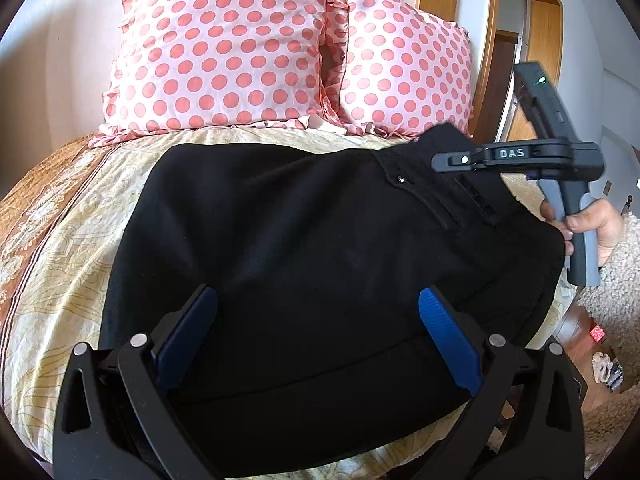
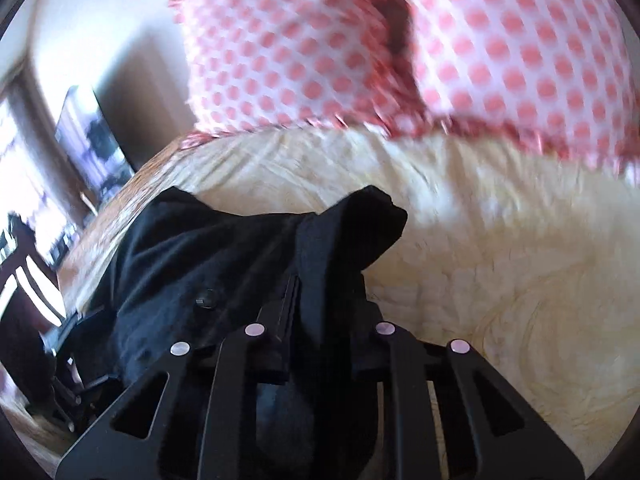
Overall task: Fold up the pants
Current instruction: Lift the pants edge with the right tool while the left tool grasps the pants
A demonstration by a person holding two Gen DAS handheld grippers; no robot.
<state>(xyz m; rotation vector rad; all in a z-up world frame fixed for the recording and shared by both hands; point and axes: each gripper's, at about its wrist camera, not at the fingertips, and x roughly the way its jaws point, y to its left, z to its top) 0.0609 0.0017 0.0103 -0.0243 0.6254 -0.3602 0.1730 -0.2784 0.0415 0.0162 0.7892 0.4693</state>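
Plainly, the left gripper point(image 1: 318, 300) has its blue-padded fingers point(image 1: 448, 336) spread wide over the black fabric pants point(image 1: 312, 248), which fill the centre of the frame on the cream patterned bedspread point(image 1: 60, 280). At the upper right, the right gripper point(image 2: 320, 276) is clamped narrow on the lifted waistband corner. Pink polka-dot pillows point(image 1: 224, 48) border the top edge; bare bedspread lies at left.

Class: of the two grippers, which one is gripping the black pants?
The right gripper: its fingers are shut on a corner of the black pants. The left gripper is open, its blue pads spread apart above the fabric.
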